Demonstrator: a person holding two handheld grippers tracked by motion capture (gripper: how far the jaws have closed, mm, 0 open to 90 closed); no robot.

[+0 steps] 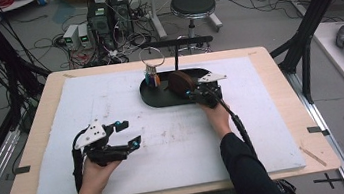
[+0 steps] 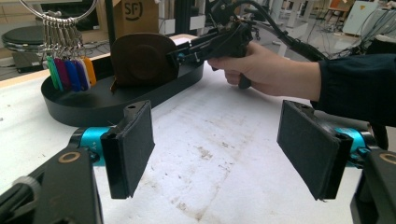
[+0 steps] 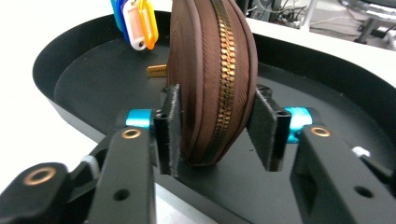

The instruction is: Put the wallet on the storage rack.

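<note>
Upright on edge, brown zipped pouch [image 3: 212, 79] clamped by right gripper [image 3: 217, 128] jaws, zipper vertical, left gripper [image 2: 219, 149] jaws agape.

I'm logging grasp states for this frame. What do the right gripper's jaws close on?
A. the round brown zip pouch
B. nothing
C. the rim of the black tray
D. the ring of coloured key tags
A: in the right gripper view both pads of the right gripper press the sides of the brown zip pouch, which stands on edge in the black tray.
</note>
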